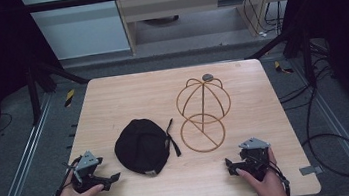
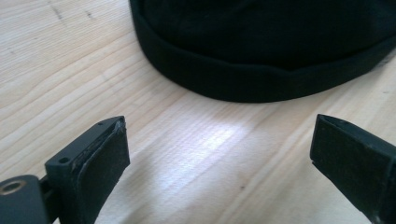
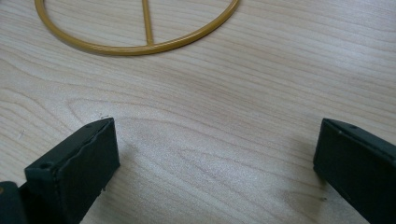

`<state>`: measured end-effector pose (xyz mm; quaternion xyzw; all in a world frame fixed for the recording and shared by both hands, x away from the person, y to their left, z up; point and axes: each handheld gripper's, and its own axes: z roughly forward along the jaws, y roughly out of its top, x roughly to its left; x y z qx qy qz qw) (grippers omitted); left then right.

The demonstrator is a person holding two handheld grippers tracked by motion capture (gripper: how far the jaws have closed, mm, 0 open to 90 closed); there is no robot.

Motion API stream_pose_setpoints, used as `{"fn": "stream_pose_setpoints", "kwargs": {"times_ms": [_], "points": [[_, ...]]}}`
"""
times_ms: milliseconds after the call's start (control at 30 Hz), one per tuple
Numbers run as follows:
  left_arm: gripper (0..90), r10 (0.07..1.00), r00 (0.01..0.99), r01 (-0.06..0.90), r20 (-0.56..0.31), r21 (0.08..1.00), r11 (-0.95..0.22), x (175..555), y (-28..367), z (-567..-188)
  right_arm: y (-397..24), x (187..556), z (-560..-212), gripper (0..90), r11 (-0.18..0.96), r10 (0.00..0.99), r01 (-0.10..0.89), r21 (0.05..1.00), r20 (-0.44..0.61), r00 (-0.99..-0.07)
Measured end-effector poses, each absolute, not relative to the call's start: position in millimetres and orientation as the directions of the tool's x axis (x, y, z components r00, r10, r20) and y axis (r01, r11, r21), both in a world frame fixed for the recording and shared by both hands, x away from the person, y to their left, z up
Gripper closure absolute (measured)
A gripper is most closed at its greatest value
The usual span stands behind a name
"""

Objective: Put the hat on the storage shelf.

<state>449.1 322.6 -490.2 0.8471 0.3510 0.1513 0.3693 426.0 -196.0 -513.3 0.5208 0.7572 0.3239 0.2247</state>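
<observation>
A black cap (image 1: pixel 141 146) lies flat on the wooden table (image 1: pixel 126 91), left of centre, its strap trailing to the right. A gold wire hat stand (image 1: pixel 203 105) rises beside it, with a round base ring (image 3: pixel 135 46) and a domed cage on top. My left gripper (image 1: pixel 113 178) rests at the table's near left, open, its jaws wide apart and empty; the cap's brim (image 2: pixel 261 79) lies just ahead of them. My right gripper (image 1: pixel 231 166) sits at the near right, also open and empty, a short way below the stand's base ring.
Dark floor and metal rails surround the table. Cables (image 1: pixel 334 144) loop on the floor at the right. A wooden cabinet (image 1: pixel 201 4) stands behind the table.
</observation>
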Motion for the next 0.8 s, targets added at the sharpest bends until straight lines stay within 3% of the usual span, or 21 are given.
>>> {"fn": "stream_pose_setpoints", "kwargs": {"times_ms": [500,800], "points": [[5.0,0.693,0.721,0.422,0.001,0.792,-0.440,436,308,-469,-196,426,-513,0.4,0.247,0.934,0.643,0.725,-0.003,-0.356],[4.9,0.649,0.758,0.370,0.070,0.773,-0.516,442,285,-447,-196,426,-513,0.4,0.247,0.934,0.644,0.724,-0.003,-0.356]]}}
